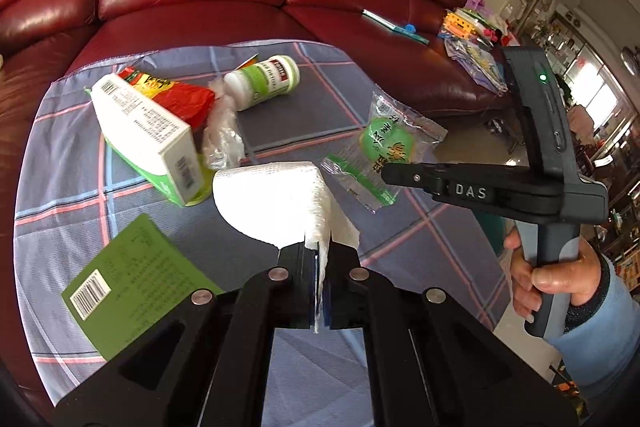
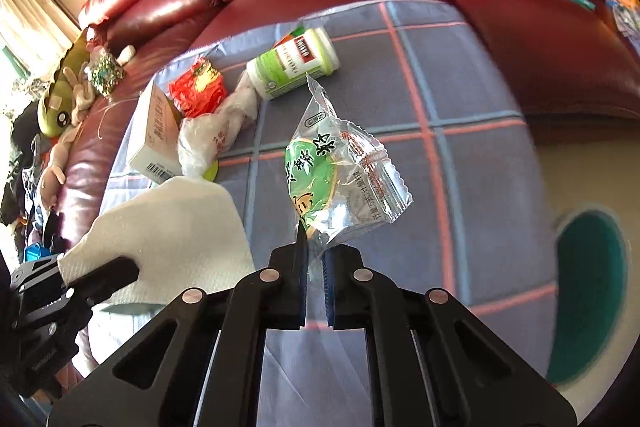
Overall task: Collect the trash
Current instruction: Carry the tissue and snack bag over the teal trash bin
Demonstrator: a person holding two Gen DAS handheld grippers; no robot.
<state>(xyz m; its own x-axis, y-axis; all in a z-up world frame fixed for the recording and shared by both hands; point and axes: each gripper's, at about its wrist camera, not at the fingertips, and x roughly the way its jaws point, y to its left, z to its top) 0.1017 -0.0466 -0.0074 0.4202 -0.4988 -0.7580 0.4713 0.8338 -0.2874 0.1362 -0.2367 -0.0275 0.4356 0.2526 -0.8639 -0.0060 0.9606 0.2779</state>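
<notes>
left gripper (image 1: 323,247) pads behind tissue (image 1: 272,199)

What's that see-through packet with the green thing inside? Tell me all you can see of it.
The clear plastic wrapper is crinkly and shiny, with zigzag-cut ends, red small print and a round green printed label bearing dark characters. It looks light, perhaps empty. The right gripper pinches its lower edge, so it hangs lifted above the plaid cloth, apart from the other litter.

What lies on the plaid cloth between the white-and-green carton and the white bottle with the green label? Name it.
A crumpled red-and-yellow wrapper and a clear crinkled plastic bag lie between the carton and the bottle, clearest in the left wrist view.
</notes>
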